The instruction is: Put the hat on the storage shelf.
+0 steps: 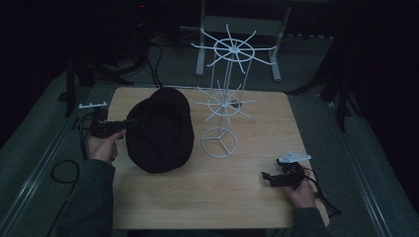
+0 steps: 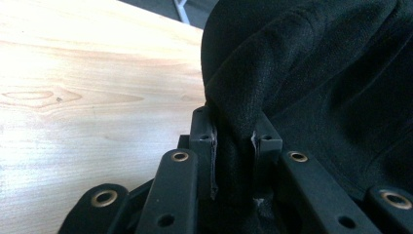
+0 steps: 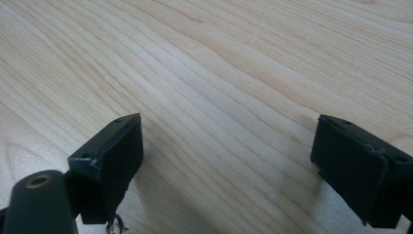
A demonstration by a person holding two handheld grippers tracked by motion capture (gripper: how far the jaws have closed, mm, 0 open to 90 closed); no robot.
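Two hand-held grippers are in my hands. My left hand-held gripper (image 1: 120, 126) is clamped on a fold at the edge of the black hat (image 1: 160, 129), which lies on the left part of the table (image 1: 207, 192). My right hand-held gripper (image 1: 269, 178) rests near the right front corner, jaws wide apart, holding nothing. I judge the hat is just grasped; next I should lift it toward the white wire rack (image 1: 225, 101) standing just beside it. Around the pale wooden table the room is dark.

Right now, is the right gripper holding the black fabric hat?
No: the right gripper has its jaws spread wide over bare wooden table, with nothing between them.
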